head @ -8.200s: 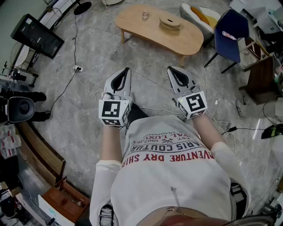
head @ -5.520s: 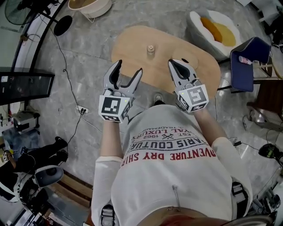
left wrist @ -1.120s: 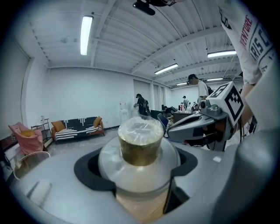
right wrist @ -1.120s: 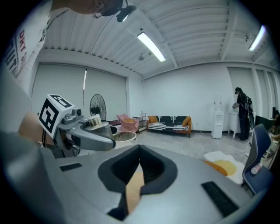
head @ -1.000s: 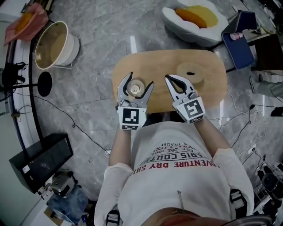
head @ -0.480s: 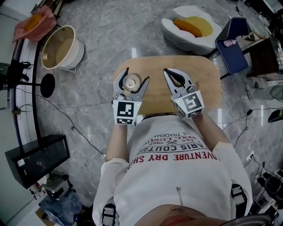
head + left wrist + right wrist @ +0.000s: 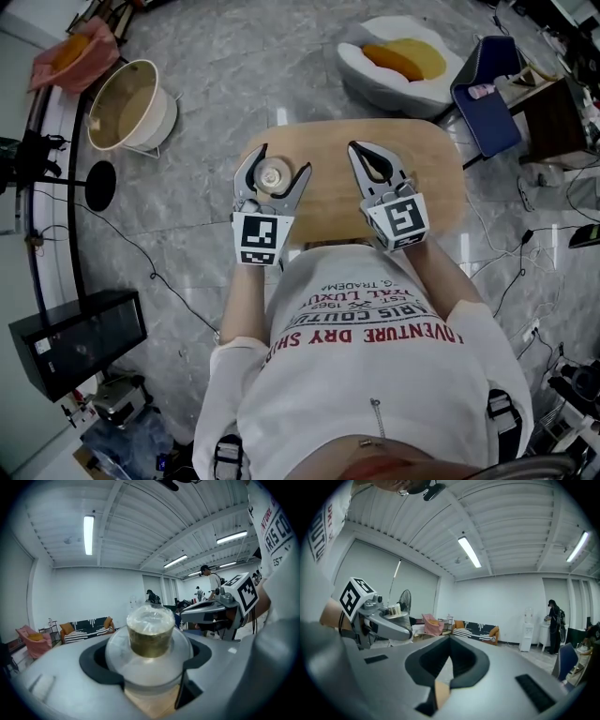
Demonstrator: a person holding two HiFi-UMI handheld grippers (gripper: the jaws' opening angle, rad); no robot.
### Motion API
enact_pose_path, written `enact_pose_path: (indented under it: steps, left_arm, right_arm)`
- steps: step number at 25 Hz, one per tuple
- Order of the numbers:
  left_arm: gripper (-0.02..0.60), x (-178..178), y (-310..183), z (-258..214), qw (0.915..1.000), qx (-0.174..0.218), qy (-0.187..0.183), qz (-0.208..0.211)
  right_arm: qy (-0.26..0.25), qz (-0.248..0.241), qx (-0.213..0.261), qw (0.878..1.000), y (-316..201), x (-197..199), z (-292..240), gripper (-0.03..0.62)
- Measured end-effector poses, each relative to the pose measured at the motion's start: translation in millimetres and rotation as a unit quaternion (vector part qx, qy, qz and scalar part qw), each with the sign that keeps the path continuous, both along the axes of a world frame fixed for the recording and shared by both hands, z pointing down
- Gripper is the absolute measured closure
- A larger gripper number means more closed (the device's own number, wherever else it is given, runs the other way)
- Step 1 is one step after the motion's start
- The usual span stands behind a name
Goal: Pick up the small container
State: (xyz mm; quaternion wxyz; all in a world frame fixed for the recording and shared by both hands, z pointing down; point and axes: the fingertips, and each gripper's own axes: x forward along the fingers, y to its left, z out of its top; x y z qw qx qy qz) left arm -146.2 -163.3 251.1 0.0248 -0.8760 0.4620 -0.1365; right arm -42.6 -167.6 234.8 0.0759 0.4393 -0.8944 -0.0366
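The small container [image 7: 274, 174], a clear glass jar with a wrapped top, stands at the left end of the wooden table [image 7: 427, 164]. My left gripper [image 7: 278, 165] has its jaws around it. In the left gripper view the jar [image 7: 150, 632] fills the gap of the left gripper [image 7: 149, 654], and both dark pads touch its glass body. The table's wood [image 7: 150, 704] shows just below. My right gripper [image 7: 361, 150] hovers over the table's middle, shut on nothing; in its own view the right gripper [image 7: 449, 640] has its tips together.
On the marble floor stand a white basin [image 7: 131, 103] at the far left, a white cushion seat with an orange pad [image 7: 403, 56] behind the table and a blue chair [image 7: 483, 89] at the right. Cables trail over the floor.
Since the earliest frames the person has walked up to the table and the left jaws have opened and come round the jar. Over the last second both grippers hold nearly still.
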Motion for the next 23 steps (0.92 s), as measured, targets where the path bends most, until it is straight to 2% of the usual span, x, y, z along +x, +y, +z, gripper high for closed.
enact_pose_path:
  steps: [9, 23]
  left_arm:
    - [0.236, -9.9, 4.7, 1.7, 1.0000, 0.000, 0.002, 0.003]
    - [0.236, -30.2, -1.0, -2.4, 0.9999, 0.008, 0.009, 0.007]
  right_arm:
    - [-0.013, 0.032, 0.004, 0.999, -1.0, 2.0, -0.7, 0.606]
    - [-0.010, 0.027, 0.002, 1.000, -0.3, -17.0, 5.1, 0.606]
